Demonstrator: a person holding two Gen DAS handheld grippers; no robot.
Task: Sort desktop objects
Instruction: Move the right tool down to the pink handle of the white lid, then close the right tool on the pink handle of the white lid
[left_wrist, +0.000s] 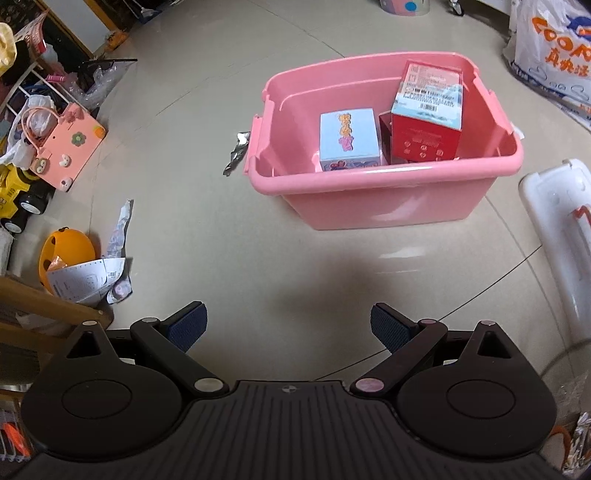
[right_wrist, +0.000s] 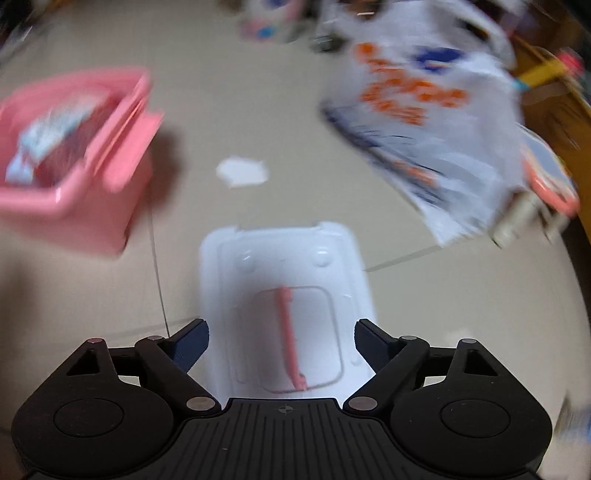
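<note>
Beige floor is carrying a pink bin (left_wrist: 384, 192) holding boxes, and a white lid (right_wrist: 284, 280). Both the left hand-held gripper (left_wrist: 288, 328) and right hand-held gripper (right_wrist: 281, 343) are hanging released and empty. With the right view blurring, that hand-held gripper is risking a mistimed closure, skidding the slick lid sideways.

Readable text: very little, mostly partial.

We see on the white plastic bag (left_wrist: 550, 55) orange letters "COO" w/ Chinese chars under, approx. "真快活", cut by the frame edge; in right wrist view the same bag (right_wrist: 424, 122) is too blurred to read. The red box (left_wrist: 428, 107) in the pink bin (left_wrist: 369, 192) has a barcode label, print too small. The light blue box (left_wrist: 349, 142) shows only cartoon lettering, not legible for us.
</note>
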